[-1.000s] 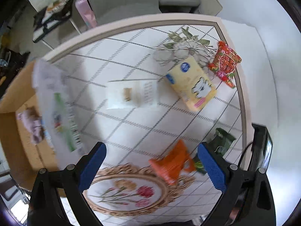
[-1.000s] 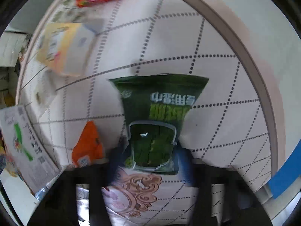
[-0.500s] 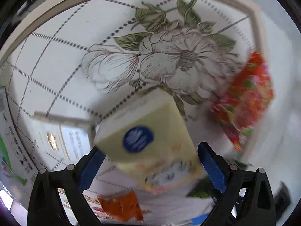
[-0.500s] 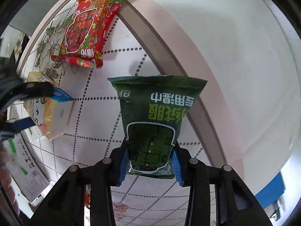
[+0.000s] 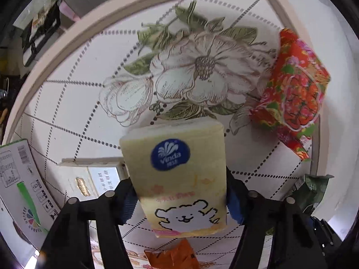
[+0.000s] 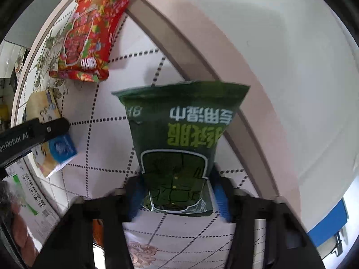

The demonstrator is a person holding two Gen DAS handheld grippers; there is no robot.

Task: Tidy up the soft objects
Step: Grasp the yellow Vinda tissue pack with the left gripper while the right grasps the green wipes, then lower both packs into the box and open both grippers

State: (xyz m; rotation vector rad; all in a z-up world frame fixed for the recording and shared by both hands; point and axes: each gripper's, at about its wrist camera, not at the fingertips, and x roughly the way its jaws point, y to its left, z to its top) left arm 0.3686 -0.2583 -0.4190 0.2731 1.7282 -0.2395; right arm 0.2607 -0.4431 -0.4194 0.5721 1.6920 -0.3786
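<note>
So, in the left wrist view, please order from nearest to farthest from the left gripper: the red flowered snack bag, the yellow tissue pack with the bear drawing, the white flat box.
1. Yellow tissue pack with the bear drawing: between the left gripper's jaws.
2. White flat box: just beside the left finger.
3. Red flowered snack bag: upper right, at the table edge.

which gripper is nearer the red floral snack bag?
Left. The left gripper, closing on the yellow tissue pack, sits just beside the red floral snack bag; the right gripper, gripping the green wipes pack, is farther.
</note>
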